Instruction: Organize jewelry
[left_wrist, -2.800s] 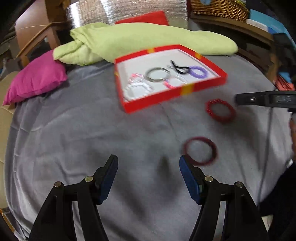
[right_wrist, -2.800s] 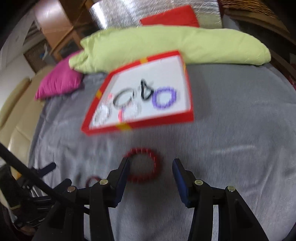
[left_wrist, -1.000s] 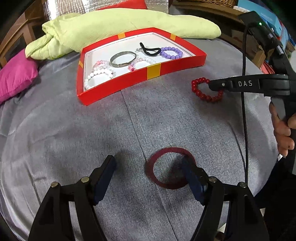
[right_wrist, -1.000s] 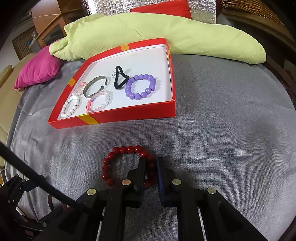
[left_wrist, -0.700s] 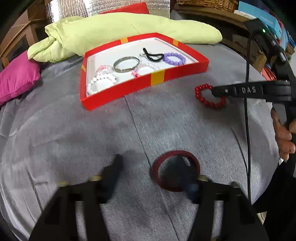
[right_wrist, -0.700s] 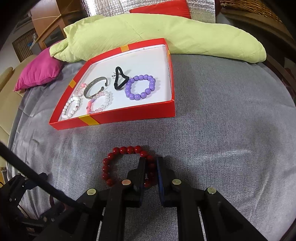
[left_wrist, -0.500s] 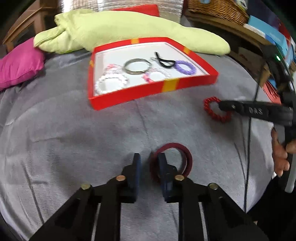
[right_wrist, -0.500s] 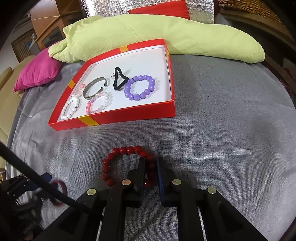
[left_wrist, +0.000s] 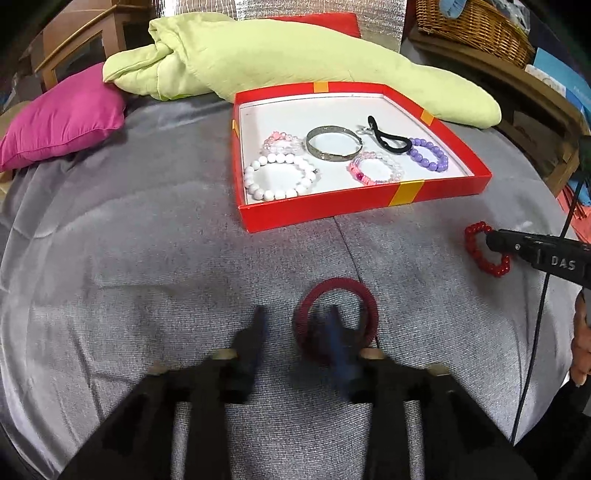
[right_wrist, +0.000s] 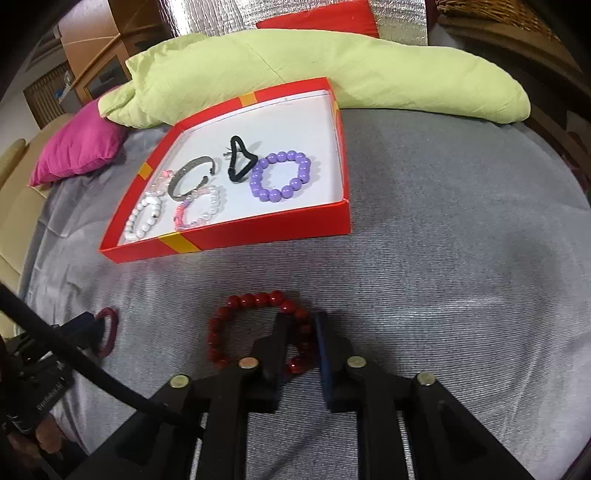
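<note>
Both wrist views sit low over the grey fabric surface (left_wrist: 147, 258), facing the shallow red cardboard tray (left_wrist: 369, 201) (right_wrist: 258, 230); left view looks from farther left.

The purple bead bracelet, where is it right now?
In the right wrist view the purple bead bracelet lies inside the red box, near its right wall, just right of the black hair tie.

Right tongs (right_wrist: 301, 332) pinch the red bead bracelet (right_wrist: 258, 325) on grey cloth (right_wrist: 443, 277).
</note>
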